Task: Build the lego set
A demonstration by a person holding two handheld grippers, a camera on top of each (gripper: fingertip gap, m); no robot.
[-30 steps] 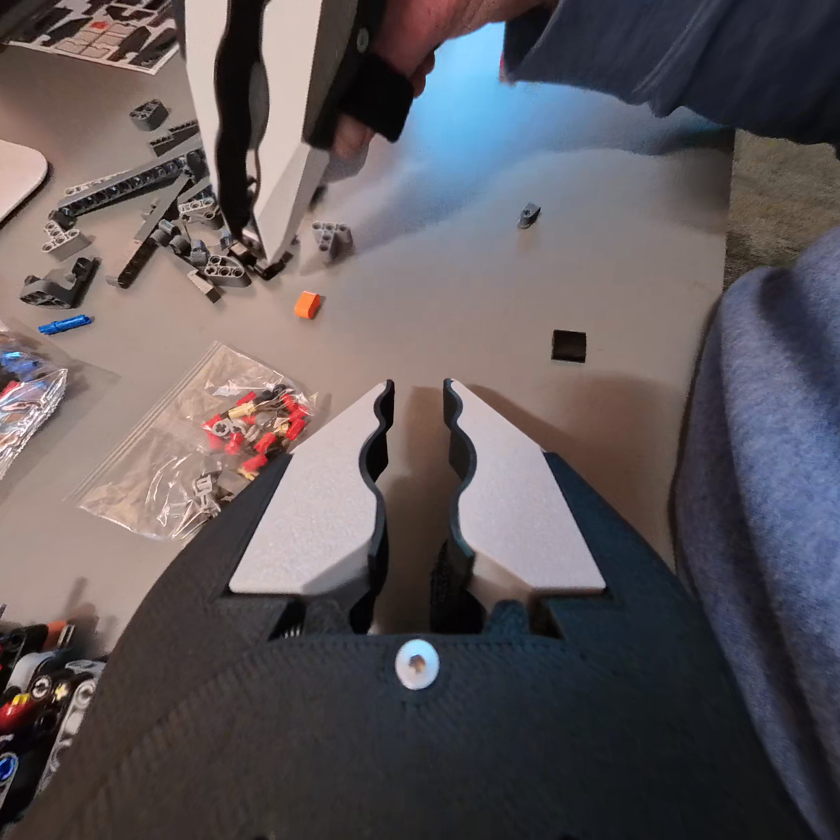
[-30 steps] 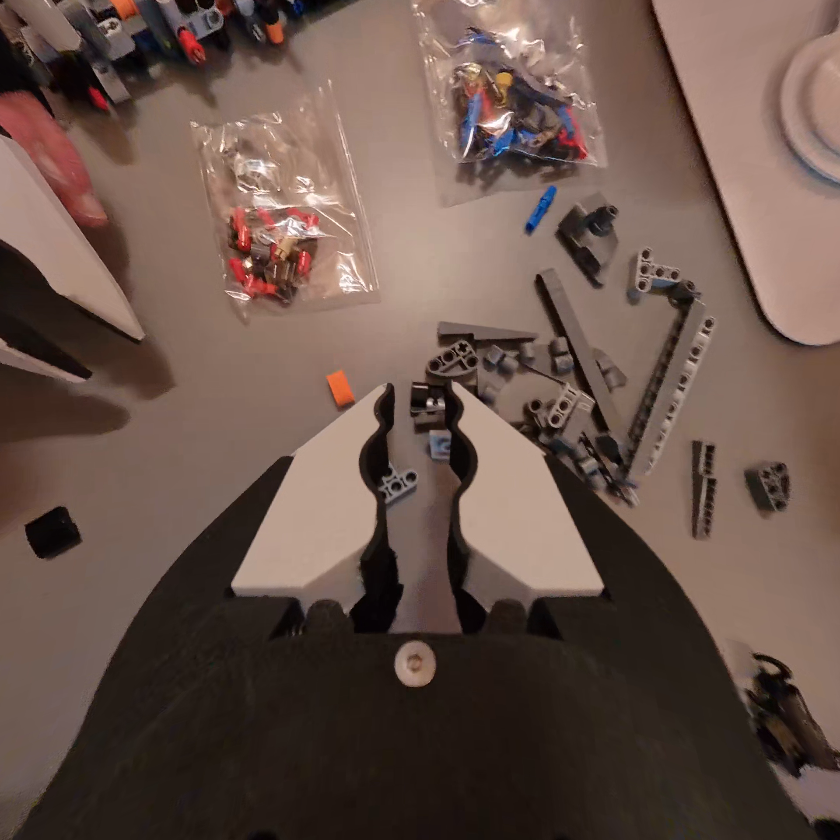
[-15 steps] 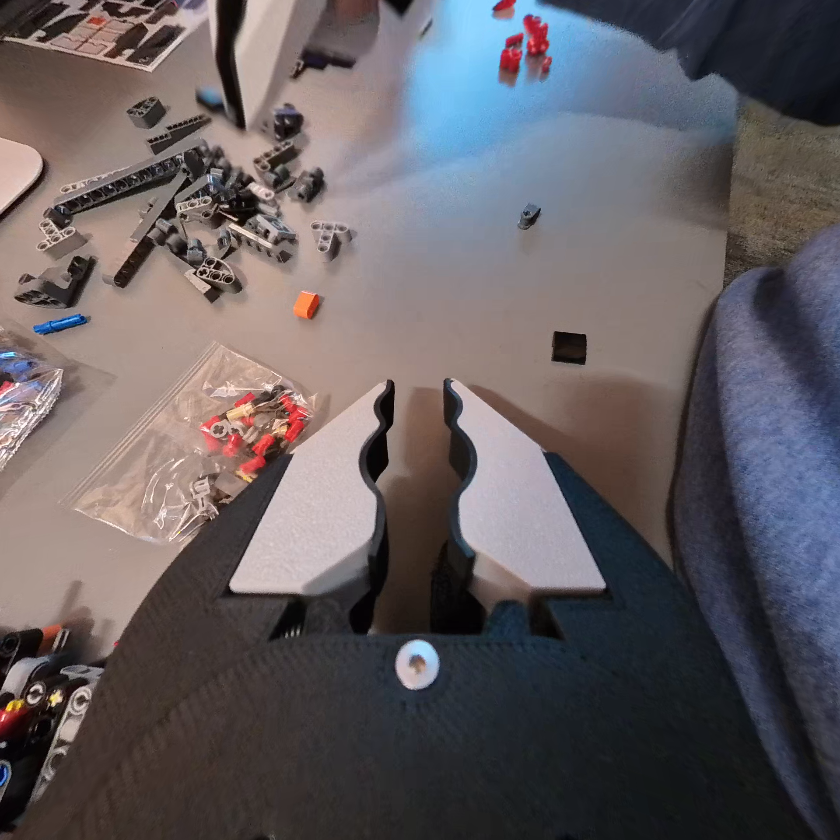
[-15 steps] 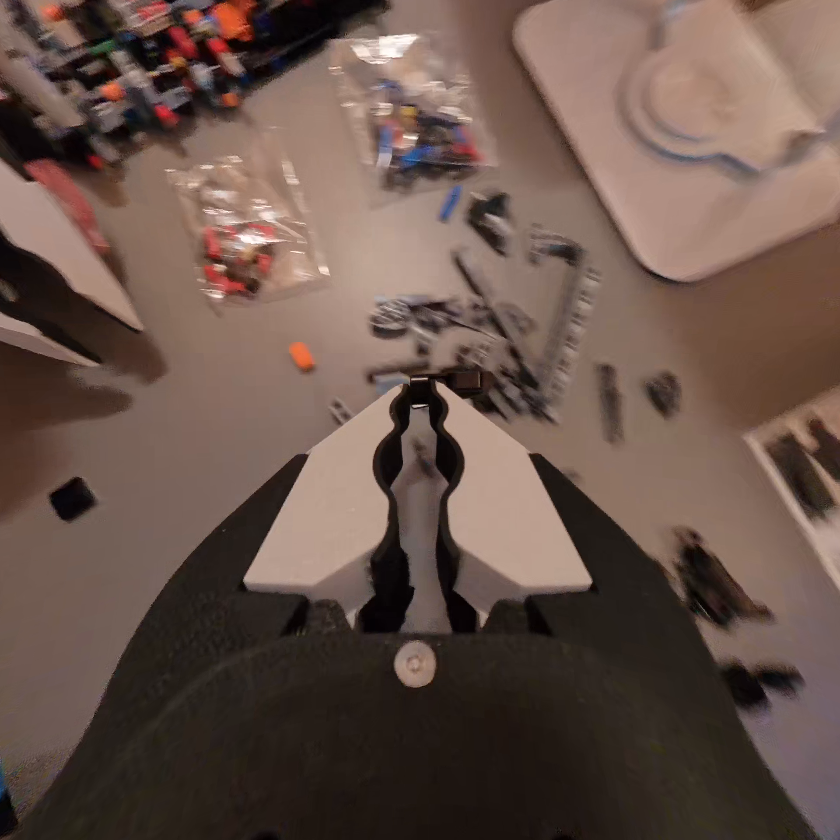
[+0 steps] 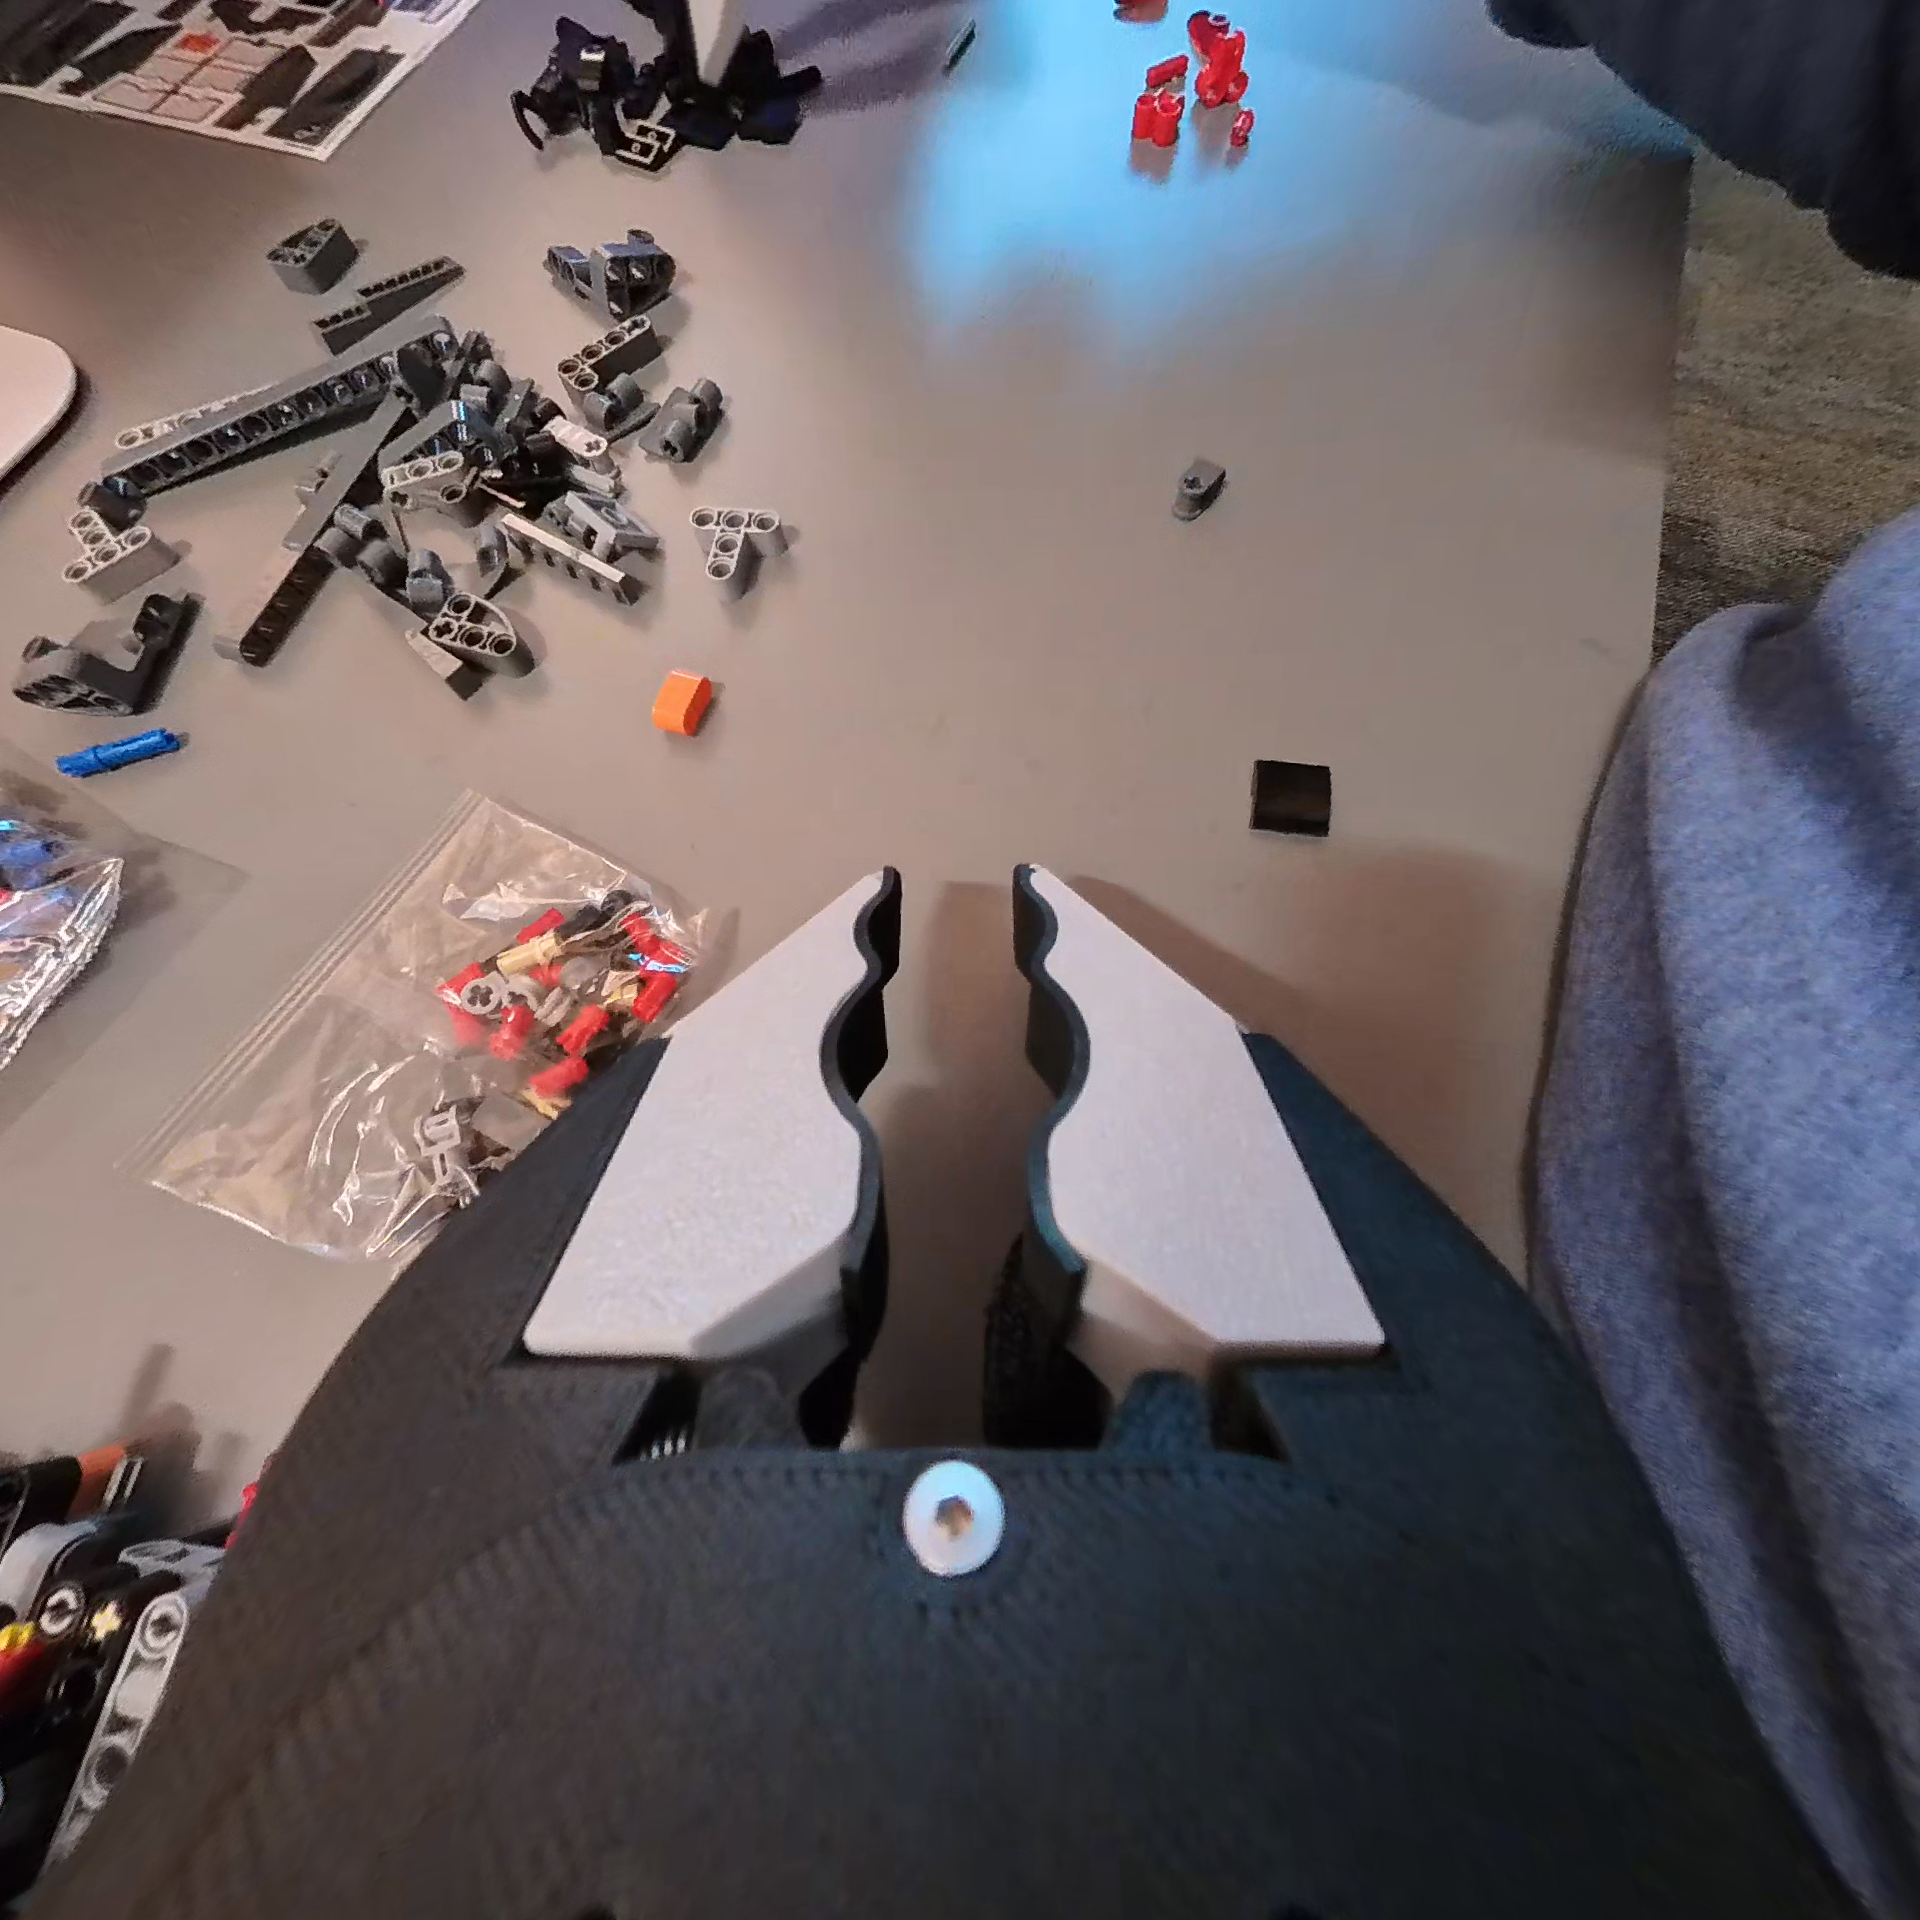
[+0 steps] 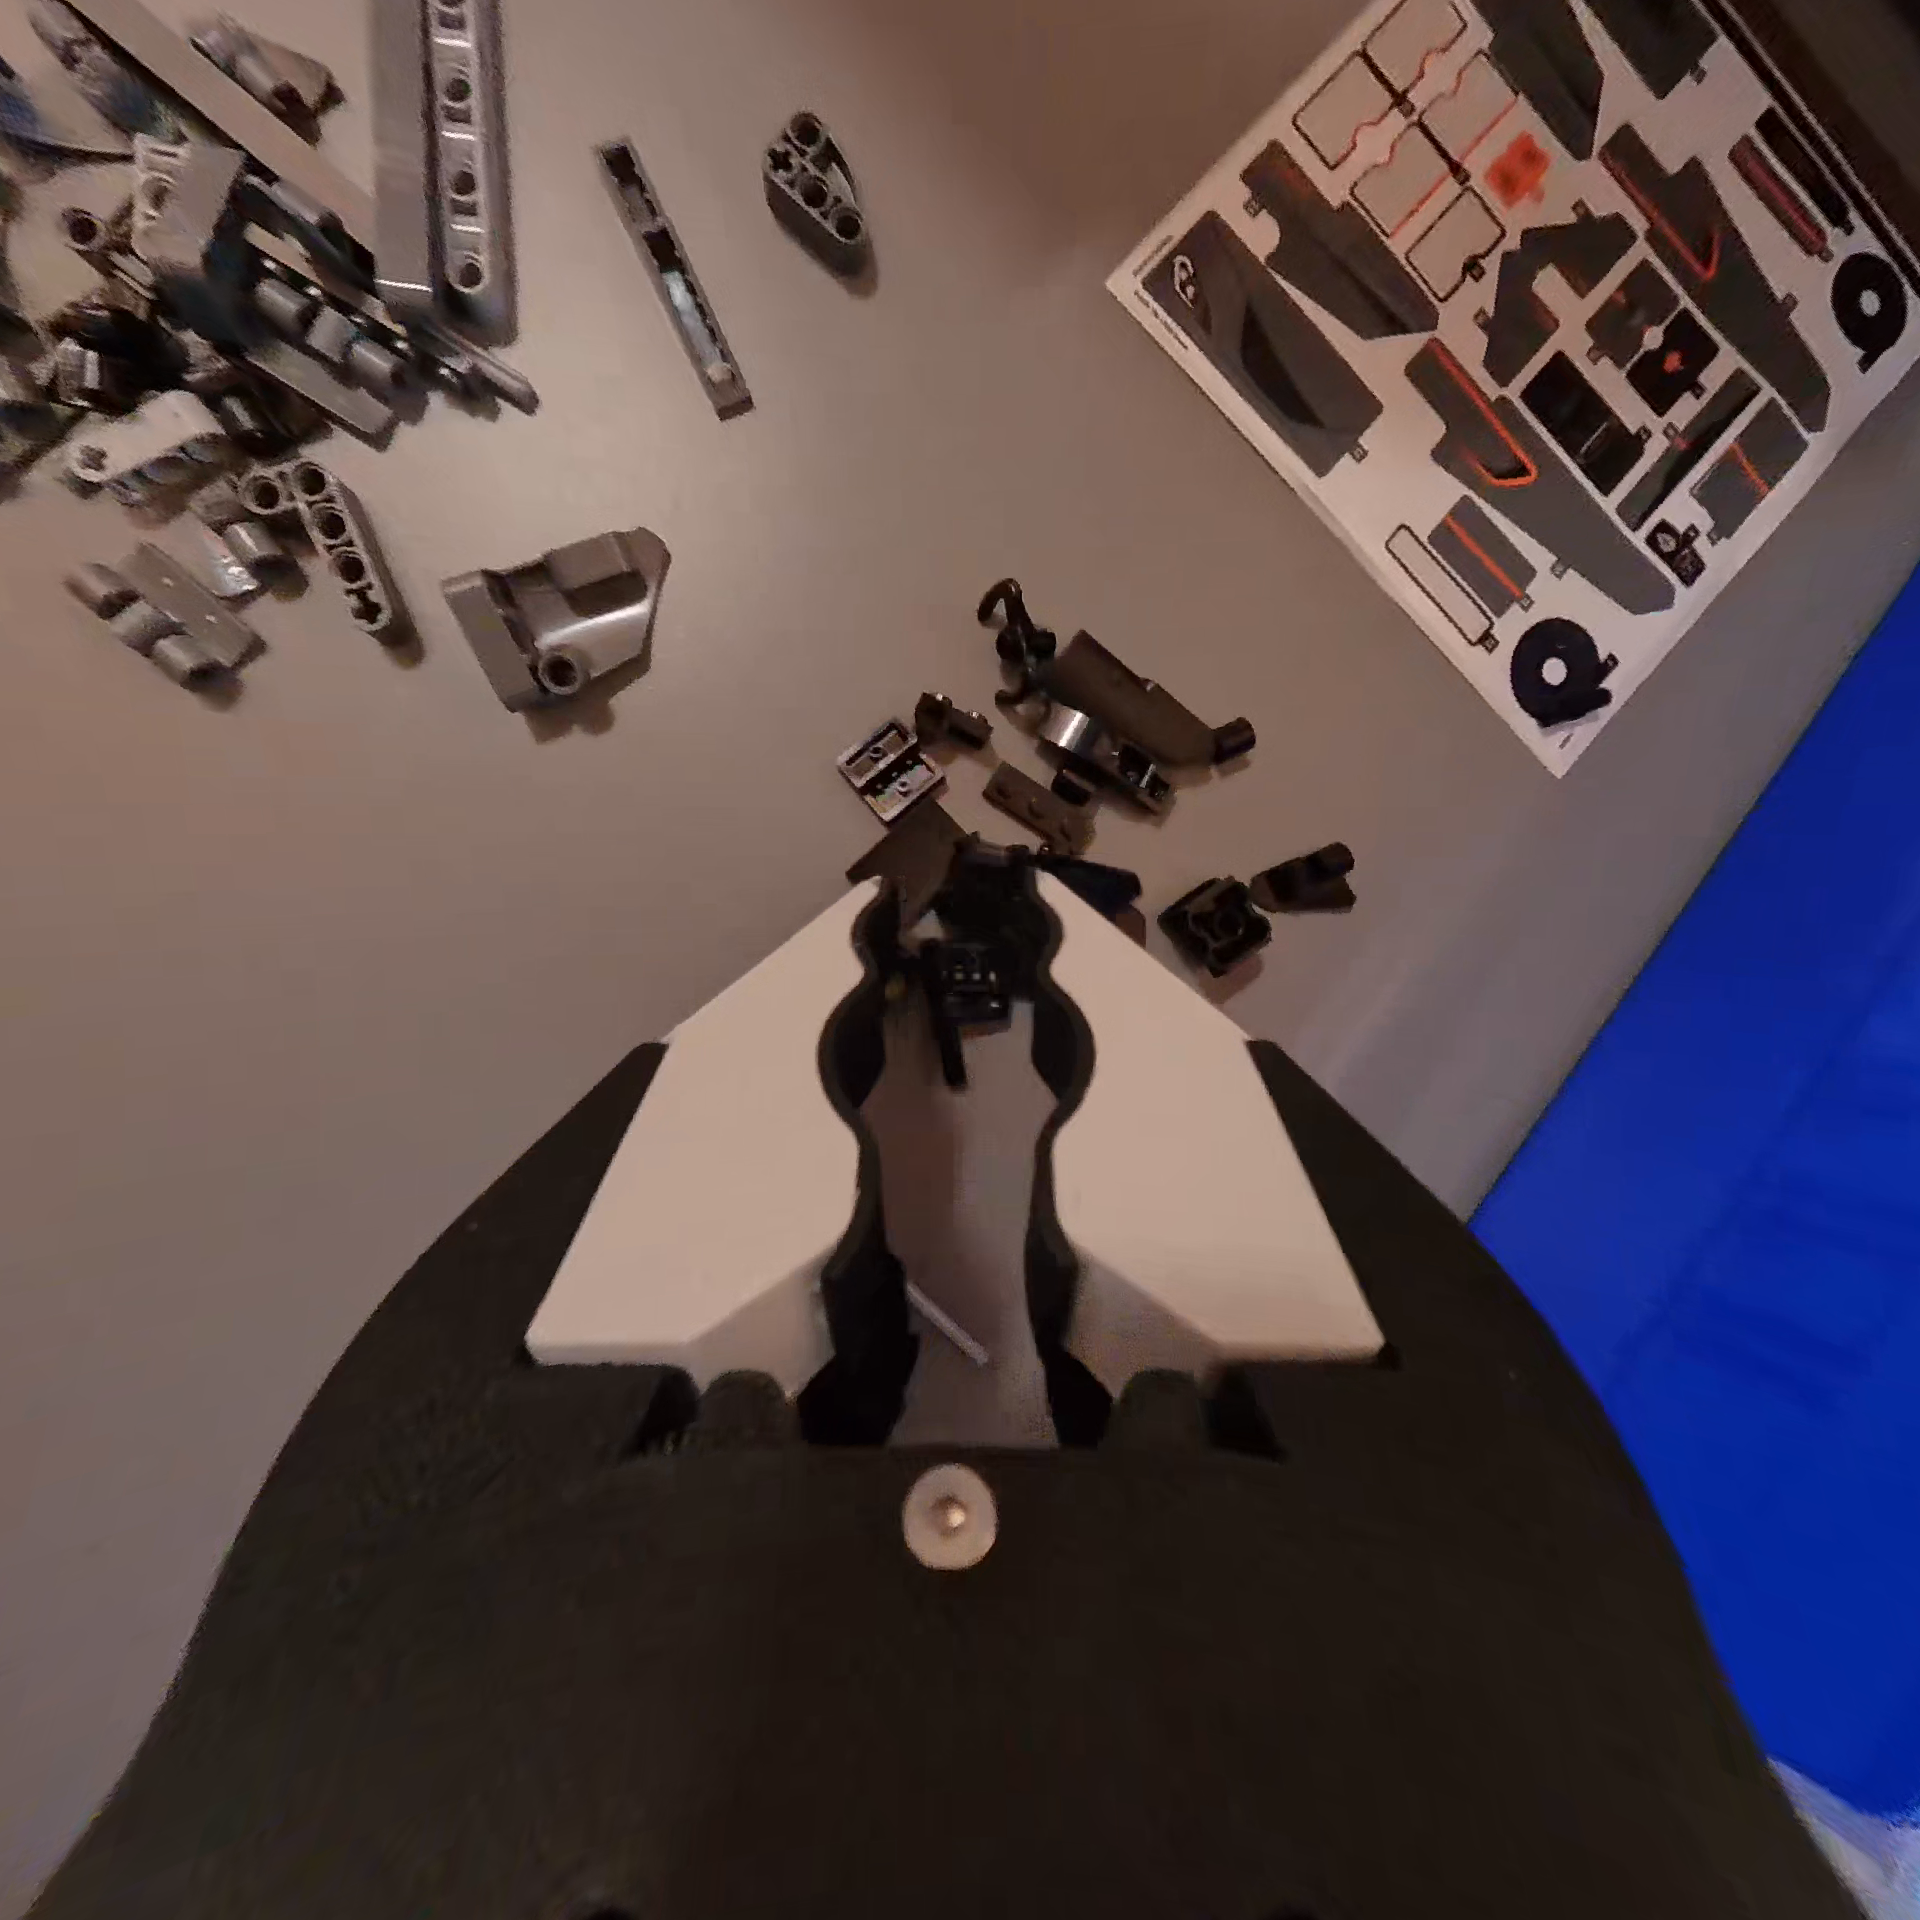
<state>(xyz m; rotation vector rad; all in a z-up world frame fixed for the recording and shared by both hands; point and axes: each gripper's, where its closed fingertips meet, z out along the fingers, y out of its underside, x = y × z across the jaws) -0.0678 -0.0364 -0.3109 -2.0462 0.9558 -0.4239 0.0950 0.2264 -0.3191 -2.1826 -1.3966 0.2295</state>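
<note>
Right wrist view: the right gripper (image 6: pixel 961 894) is down among a cluster of small black Lego pieces (image 6: pixel 1081 748) on the grey table (image 6: pixel 520 1039), its jaws narrowed around a small black piece (image 6: pixel 971 982) at the tips. A sticker sheet (image 6: pixel 1558 343) lies beyond, and the grey Technic pile (image 6: pixel 281 312) sits to the left. The left gripper (image 5: pixel 956 883) hovers parted and empty, between a clear bag of red pins (image 5: pixel 447 1039) and a black square tile (image 5: pixel 1289 796), with an orange brick (image 5: pixel 682 702) ahead.

Right tongs (image 6: pixel 956 883) closed, moved over black pieces (image 6: pixel 1049 748).
</note>
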